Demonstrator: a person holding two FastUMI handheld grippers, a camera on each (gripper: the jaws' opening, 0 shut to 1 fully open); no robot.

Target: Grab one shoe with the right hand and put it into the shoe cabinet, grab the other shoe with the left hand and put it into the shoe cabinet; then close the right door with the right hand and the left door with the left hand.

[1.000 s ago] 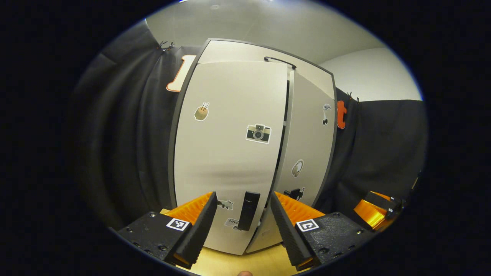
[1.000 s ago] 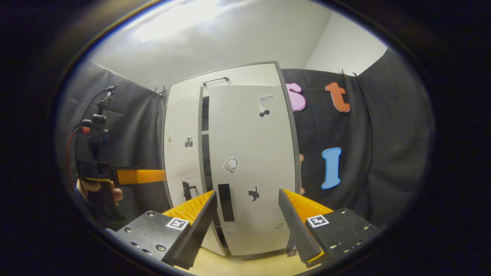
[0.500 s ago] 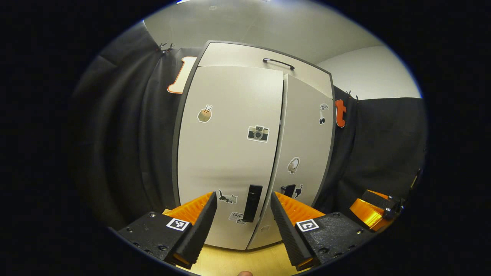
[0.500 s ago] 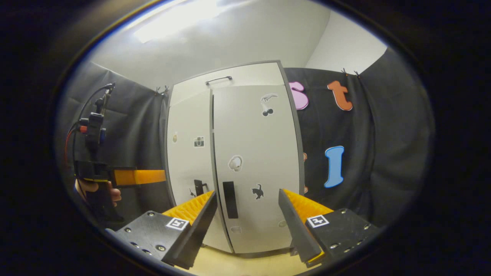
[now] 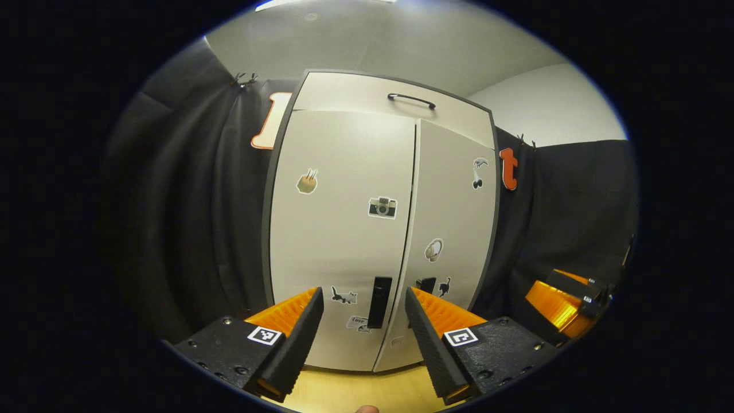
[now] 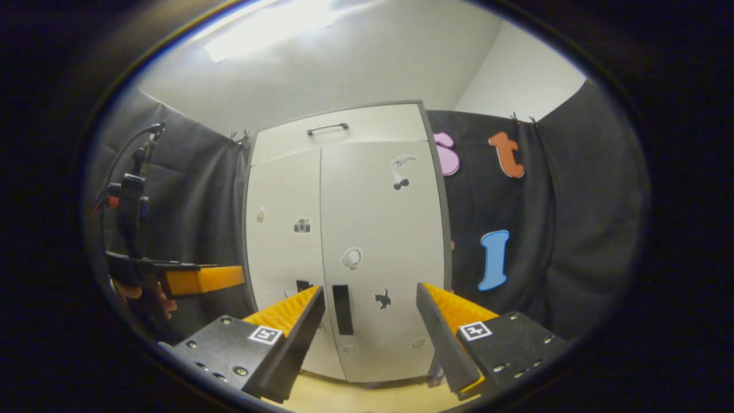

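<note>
The white shoe cabinet (image 5: 381, 229) stands straight ahead with both doors flush and only a thin seam between them, so its inside is hidden. In the left gripper view my left gripper (image 5: 364, 295) is open, a short way in front of the left door (image 5: 338, 229) and its dark handle (image 5: 379, 302). In the right gripper view my right gripper (image 6: 370, 289) is open with nothing in it, facing the right door (image 6: 384, 229) and its handle (image 6: 342, 310). The left gripper (image 6: 195, 279) also appears at the left of that view, held in a hand (image 6: 129, 292).
A top panel with a bar handle (image 5: 411, 101) sits above the doors. Black cloth walls flank the cabinet on both sides. Pale wooden floor (image 5: 355, 393) lies below the doors. The right gripper (image 5: 565, 304) hangs at the right edge of the left gripper view.
Both doors, slightly ajar a second ago, have swung fully shut. Both grippers have drawn back a little from the cabinet and stayed open.
</note>
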